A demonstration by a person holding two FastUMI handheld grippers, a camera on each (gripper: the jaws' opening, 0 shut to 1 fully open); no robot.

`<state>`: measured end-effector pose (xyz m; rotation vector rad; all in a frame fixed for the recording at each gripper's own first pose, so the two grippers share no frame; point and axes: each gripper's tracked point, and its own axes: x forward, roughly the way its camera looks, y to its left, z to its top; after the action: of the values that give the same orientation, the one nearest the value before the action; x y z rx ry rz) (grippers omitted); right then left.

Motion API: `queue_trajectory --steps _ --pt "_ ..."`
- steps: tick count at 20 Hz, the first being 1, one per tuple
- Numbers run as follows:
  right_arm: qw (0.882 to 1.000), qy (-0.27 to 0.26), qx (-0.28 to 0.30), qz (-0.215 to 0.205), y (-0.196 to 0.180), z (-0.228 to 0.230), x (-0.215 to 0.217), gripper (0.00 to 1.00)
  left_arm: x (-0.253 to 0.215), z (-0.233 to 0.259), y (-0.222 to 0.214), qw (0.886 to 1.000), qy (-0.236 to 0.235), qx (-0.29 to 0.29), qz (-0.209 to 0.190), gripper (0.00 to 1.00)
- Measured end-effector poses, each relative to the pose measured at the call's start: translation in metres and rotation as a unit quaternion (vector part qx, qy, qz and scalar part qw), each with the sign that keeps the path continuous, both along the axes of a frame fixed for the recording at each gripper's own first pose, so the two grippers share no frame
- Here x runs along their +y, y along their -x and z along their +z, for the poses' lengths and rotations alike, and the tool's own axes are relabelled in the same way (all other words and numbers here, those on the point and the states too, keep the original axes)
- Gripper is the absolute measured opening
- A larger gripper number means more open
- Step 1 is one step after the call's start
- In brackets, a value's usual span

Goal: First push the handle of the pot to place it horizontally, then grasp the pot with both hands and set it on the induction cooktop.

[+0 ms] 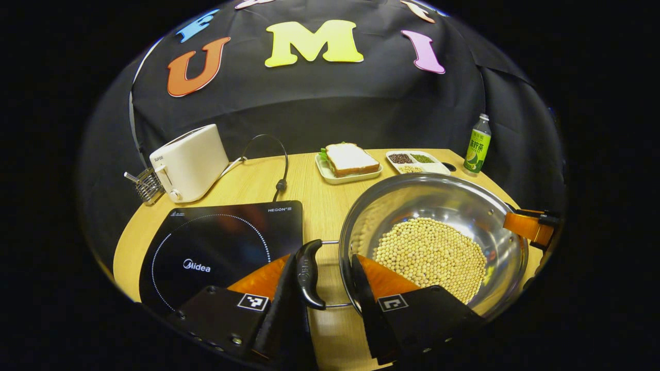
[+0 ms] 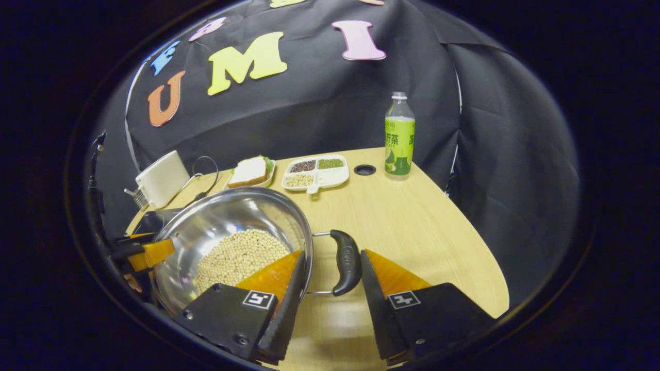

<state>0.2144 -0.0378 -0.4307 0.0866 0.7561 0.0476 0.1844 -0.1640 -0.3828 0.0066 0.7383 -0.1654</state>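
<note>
A steel pot (image 1: 454, 206) holding soybeans (image 1: 430, 255) sits on the wooden table, to the right of the black induction cooktop (image 1: 221, 242). My left gripper (image 1: 325, 257) is open and straddles the pot's black left handle (image 1: 308, 273); one finger lies against the handle and the other reaches over the rim. My right gripper (image 2: 332, 253) is open around the black right handle (image 2: 346, 263), with one finger over the pot (image 2: 232, 216) rim. Each gripper also shows far off across the pot: the right gripper (image 1: 531, 226) and the left gripper (image 2: 147, 252).
A white toaster (image 1: 188, 162) with its cord stands behind the cooktop. At the back of the table are a sandwich on a plate (image 1: 350, 161), a divided dish of grains (image 1: 417, 162) and a green bottle (image 1: 477, 144). The table (image 2: 412, 221) edge curves at right.
</note>
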Motion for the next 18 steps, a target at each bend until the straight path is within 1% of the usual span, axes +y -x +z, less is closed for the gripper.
queue_trajectory --steps 1,2,3,7,9,10,15,18 --pt "1.000 0.001 0.003 0.003 -0.001 -0.001 0.001 0.66 -0.001 0.001 0.001 1.000 0.006 0.003 0.002 0.72" --pt "1.000 0.001 0.009 0.008 -0.001 -0.003 0.001 0.65 0.001 0.000 0.000 1.000 0.008 0.005 0.001 0.60" --pt "1.000 -0.006 0.015 0.006 -0.003 -0.005 0.001 0.66 0.001 0.000 -0.001 1.000 0.009 0.006 0.001 0.59" --pt "0.999 -0.016 0.034 0.006 -0.005 -0.011 0.002 0.65 0.000 -0.001 -0.001 1.000 0.010 0.009 0.005 0.58" --pt "0.999 -0.011 0.038 0.005 -0.003 -0.010 0.000 0.65 -0.001 0.002 0.001 1.000 0.022 0.012 0.014 0.58" --pt "0.999 -0.008 0.039 0.005 -0.001 -0.009 -0.001 0.62 -0.003 0.002 0.002 1.000 0.023 0.016 0.011 0.57" --pt "0.998 -0.006 0.053 -0.015 0.023 0.000 -0.012 0.58 -0.012 0.010 0.020 0.999 0.030 0.024 0.000 0.56" --pt "0.999 -0.001 0.043 -0.022 0.038 0.018 -0.016 0.58 -0.013 0.026 0.029 0.999 0.037 0.009 -0.006 0.56"
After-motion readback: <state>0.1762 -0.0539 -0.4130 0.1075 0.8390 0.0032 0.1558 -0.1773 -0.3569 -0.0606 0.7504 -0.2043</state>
